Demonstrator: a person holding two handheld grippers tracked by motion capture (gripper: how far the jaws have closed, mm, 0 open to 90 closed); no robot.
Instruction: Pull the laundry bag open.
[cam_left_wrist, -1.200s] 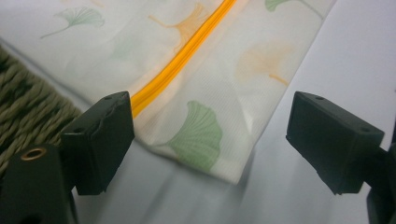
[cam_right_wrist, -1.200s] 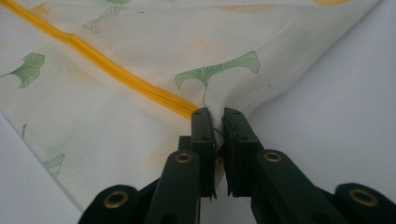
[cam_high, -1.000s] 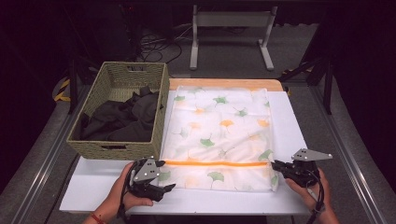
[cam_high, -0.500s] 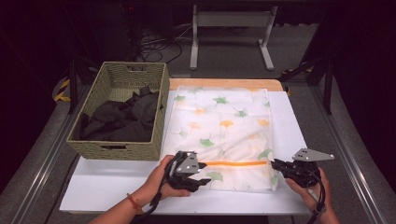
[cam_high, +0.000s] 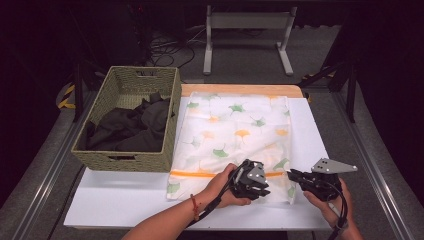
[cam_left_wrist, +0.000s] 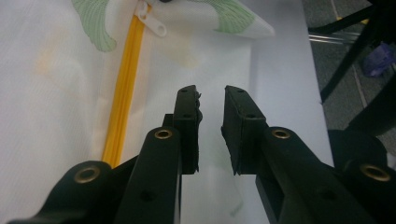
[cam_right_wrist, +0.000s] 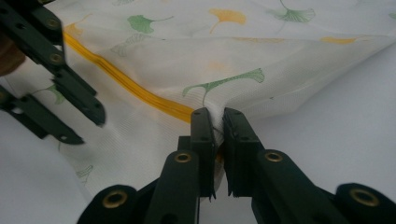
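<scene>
A white mesh bag printed with green and yellow leaves lies flat on the table, an orange zipper running along its near edge. My right gripper is shut on the bag's near right corner, pinching the fabric at the zipper's end. My left gripper hovers over the bag just left of it. Its jaws have just been closing and stand a narrow gap apart, with only flat fabric beneath them. The zipper runs to their left, its white pull farther ahead.
A woven basket holding dark clothes stands left of the bag. The white tabletop shows bare in front of the basket. A metal stand is on the floor beyond the table.
My left gripper has slid right along the bag's near edge, from its left corner to just beside the right gripper, and its jaws have narrowed. The right gripper has stayed put.
</scene>
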